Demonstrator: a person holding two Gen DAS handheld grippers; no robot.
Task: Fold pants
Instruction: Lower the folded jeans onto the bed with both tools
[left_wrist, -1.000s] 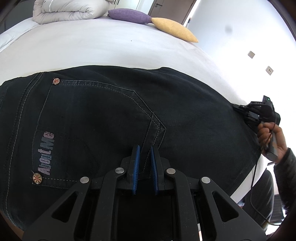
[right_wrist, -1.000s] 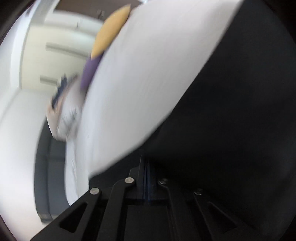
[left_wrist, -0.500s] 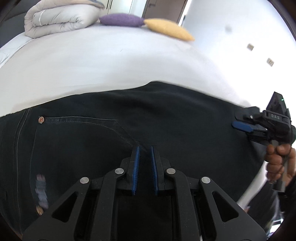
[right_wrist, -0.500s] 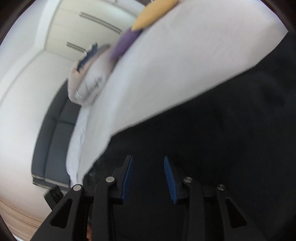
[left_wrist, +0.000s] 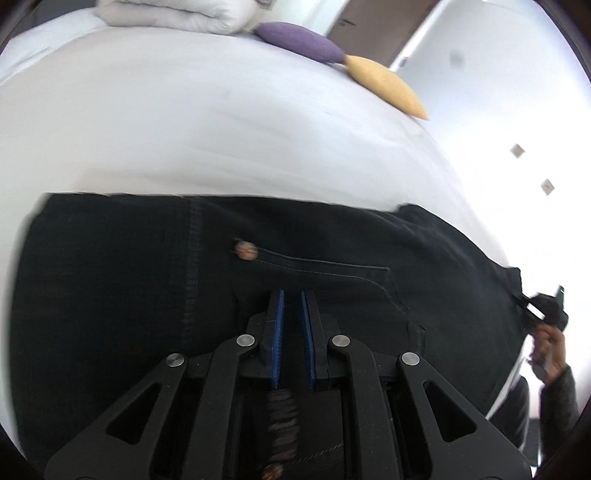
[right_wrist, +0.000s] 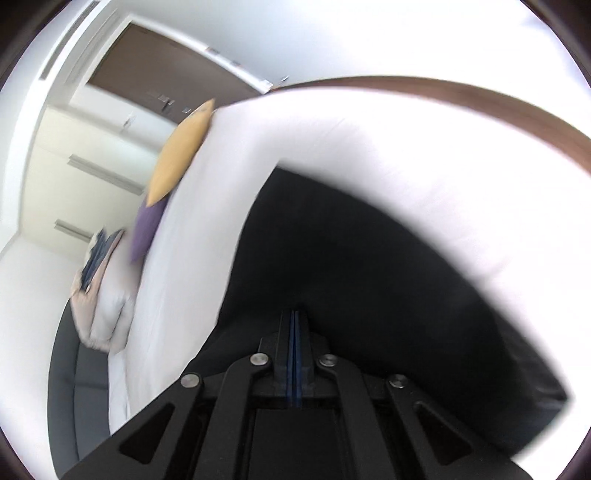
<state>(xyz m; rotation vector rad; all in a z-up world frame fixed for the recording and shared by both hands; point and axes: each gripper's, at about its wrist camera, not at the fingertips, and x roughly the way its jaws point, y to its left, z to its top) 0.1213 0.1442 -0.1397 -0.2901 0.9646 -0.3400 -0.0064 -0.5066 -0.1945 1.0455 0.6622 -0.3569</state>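
Note:
Dark denim pants lie across a white bed; a copper rivet and a stitched pocket seam show. My left gripper hovers low over the pants near the rivet, its blue pads a narrow gap apart with a fold of waistband and a button between the jaws near their base. In the right wrist view the pants fill the middle, and my right gripper has its pads pressed together on the cloth's edge. That gripper also shows in the left wrist view at the pants' right corner.
A folded white duvet, a purple cushion and a yellow cushion lie at the far side of the bed. In the right wrist view the same cushions and a grey sofa are on the left.
My right gripper was open half a second ago and has shut on the pants' edge. The pants have shifted under my left gripper, so the rivet is now near its tips.

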